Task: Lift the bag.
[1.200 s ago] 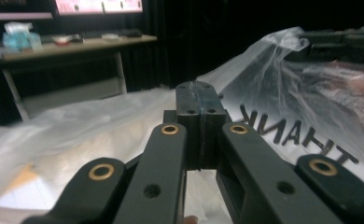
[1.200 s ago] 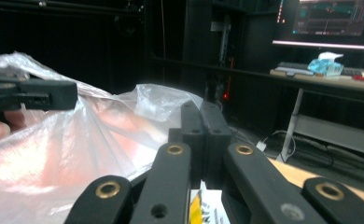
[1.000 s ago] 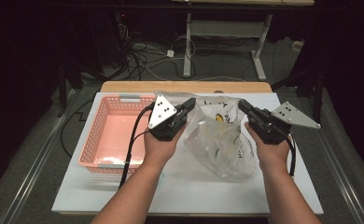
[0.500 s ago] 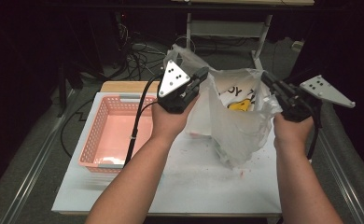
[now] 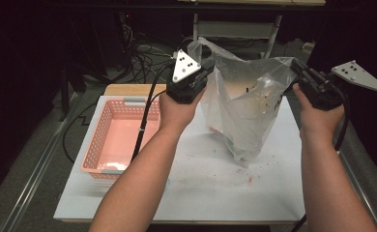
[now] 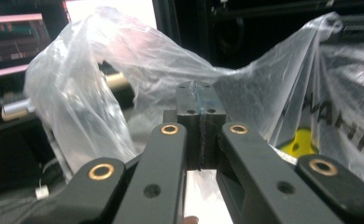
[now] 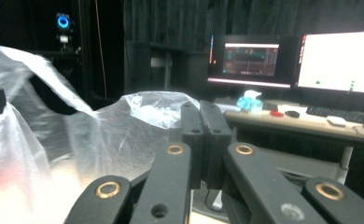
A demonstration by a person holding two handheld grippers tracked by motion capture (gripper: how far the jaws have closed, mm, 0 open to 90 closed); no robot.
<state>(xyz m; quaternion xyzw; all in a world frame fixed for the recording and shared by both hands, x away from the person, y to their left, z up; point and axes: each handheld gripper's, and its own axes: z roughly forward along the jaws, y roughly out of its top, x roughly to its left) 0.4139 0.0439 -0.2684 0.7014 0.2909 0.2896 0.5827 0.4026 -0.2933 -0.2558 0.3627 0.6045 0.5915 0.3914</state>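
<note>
You have lifted the clear, crinkled plastic bag (image 5: pixel 244 111) off the white surface (image 5: pixel 201 188): a second ago it lay slumped there, and now it hangs upright between your hands with only its bottom corner near the surface. Your left gripper (image 5: pixel 207 68) has its jaws clenched on the bag's left rim, and your right gripper (image 5: pixel 293 65) pinches the right rim, so the mouth is stretched open. Crumbs lie scattered under it. The pink plastic basket (image 5: pixel 123 140) sits to the left, likely where the contents go next.
</note>
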